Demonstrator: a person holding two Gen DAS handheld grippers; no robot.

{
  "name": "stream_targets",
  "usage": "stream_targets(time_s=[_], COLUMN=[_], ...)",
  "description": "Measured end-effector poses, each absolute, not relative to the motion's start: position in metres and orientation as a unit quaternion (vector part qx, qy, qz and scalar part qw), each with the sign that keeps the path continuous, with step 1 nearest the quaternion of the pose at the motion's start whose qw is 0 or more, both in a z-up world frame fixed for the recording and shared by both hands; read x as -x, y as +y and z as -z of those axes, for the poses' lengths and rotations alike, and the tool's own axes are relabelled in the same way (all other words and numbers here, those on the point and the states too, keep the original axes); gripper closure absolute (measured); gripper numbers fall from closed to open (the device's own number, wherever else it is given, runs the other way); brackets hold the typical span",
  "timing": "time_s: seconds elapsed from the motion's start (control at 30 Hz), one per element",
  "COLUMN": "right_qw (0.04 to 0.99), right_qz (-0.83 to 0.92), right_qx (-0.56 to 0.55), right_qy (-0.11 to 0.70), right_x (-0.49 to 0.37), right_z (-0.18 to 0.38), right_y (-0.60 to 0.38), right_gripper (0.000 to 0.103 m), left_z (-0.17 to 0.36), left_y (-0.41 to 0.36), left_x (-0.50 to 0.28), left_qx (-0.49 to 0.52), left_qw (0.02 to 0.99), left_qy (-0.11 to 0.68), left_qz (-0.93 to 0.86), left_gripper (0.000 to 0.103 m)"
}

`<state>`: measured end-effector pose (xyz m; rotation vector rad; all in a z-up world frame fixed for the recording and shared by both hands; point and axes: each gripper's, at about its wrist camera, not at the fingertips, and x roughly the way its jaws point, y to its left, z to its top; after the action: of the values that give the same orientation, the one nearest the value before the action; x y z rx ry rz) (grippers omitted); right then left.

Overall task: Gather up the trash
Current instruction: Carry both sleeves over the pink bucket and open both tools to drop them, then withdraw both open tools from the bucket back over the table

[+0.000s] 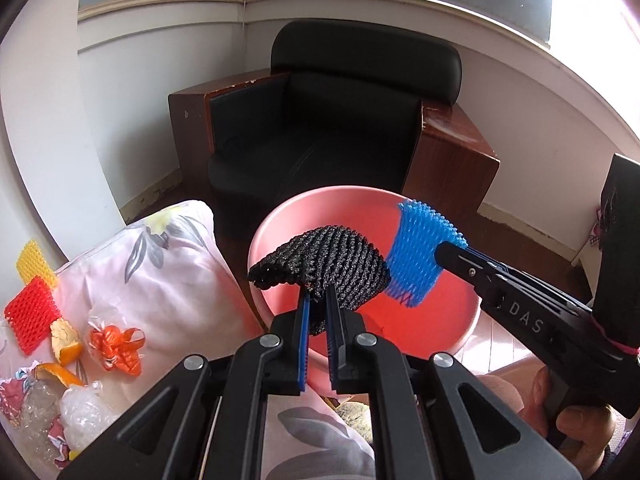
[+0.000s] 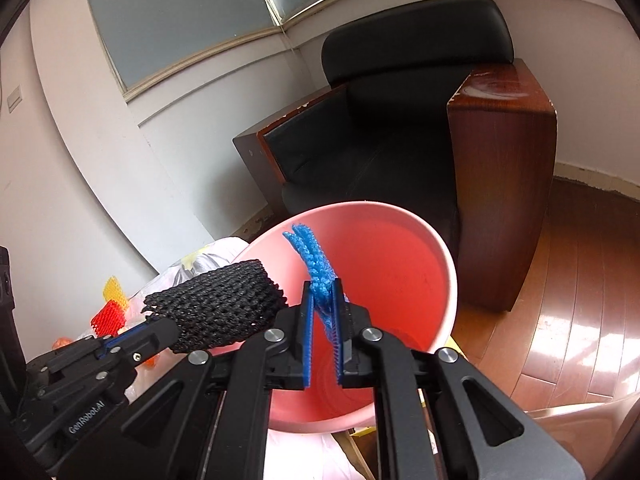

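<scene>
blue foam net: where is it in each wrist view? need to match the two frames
Left wrist: blue foam net right of centre, clamped in the right gripper that enters from the right, over the pink bin.
Right wrist: blue foam net at centre, seen edge-on between this gripper's own fingers.
Shared landmark: the black armchair behind the bin.

Bin (image 1: 448, 320) ahead, armchair (image 1: 332, 120) behind it. Two foam nets held over bin: one (image 1: 332, 264) left in left hand-held gripper (image 1: 318, 300), other (image 1: 424, 256) right in right hand-held gripper (image 2: 322, 296). Bed (image 1: 168, 280) left of bin; scraps (image 1: 72, 344) lie on it.
</scene>
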<state>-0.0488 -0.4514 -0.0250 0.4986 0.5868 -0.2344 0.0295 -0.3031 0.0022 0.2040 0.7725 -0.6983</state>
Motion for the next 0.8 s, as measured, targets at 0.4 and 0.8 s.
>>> stream_targets(time_s=[0.4, 0.8], right_qw=[0.912, 0.914], right_qz=[0.121, 0.102], right_qx=[-0.248, -0.239], right_qy=[0.303, 0.312], right_x=[0.033, 0.025], right_z=[0.030, 0.026], right_y=[-0.454, -0.444], right_gripper=[0.094, 0.071], left_z=[0.009, 0.001], left_y=[-0.302, -0.280], left_x=[-0.044, -0.049], left_qx=[-0.098, -0.060], left_qw=[0.855, 0.867], left_qy=[0.391, 0.384], left_qz=[0.325, 0.313], left_gripper=[0.092, 0.074])
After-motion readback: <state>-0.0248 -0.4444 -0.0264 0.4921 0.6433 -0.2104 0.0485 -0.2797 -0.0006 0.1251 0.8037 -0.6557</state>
